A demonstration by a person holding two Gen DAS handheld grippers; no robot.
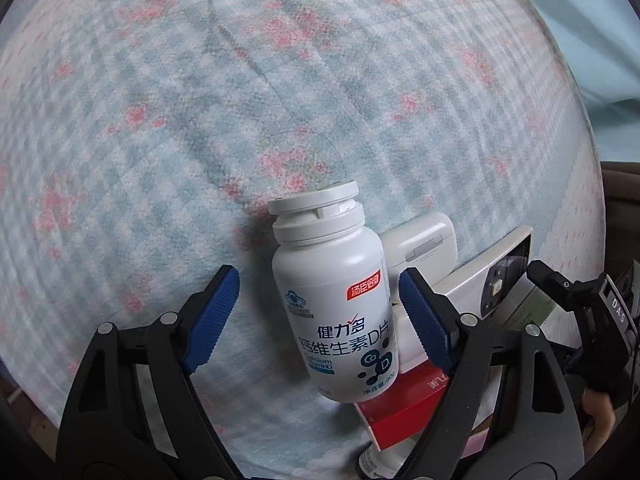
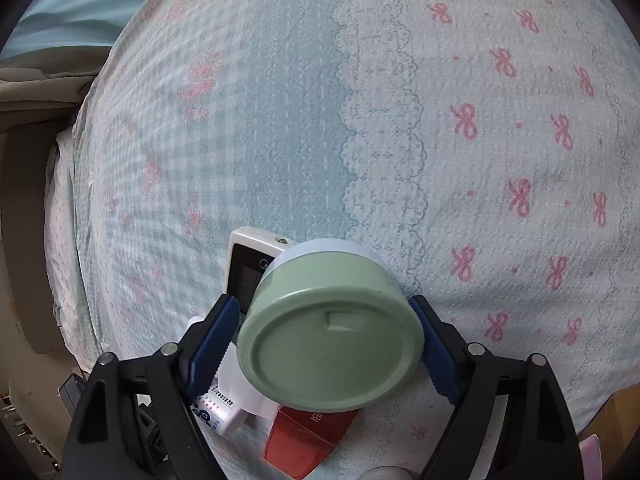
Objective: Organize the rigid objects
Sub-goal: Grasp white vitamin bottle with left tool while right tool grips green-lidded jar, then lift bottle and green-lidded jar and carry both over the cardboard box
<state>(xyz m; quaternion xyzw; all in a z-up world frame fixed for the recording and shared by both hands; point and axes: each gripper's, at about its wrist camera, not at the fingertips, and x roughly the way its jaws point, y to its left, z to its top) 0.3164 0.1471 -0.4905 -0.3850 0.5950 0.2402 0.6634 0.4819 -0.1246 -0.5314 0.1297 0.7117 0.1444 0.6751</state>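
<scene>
The white plastic supplement bottle with blue lettering (image 1: 336, 304) and the round pale-green lidded tin (image 2: 332, 332) lie in a tight cluster with a white remote control (image 1: 496, 276), a small white case (image 1: 420, 244) and a red cardboard box (image 1: 404, 412) on the blue floral bedspread (image 1: 200, 120). The left gripper (image 1: 320, 320) straddles the bottle, jaws open, pads short of its sides; the right gripper (image 2: 324, 344) appears to clamp the tin. Judging by this, sorting has barely begun: nothing is set apart.

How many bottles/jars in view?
2: white pill bottle between the left gripper's fingers; green jar between the right gripper's fingers. A mostly hidden dark item below the red box may be third.
</scene>
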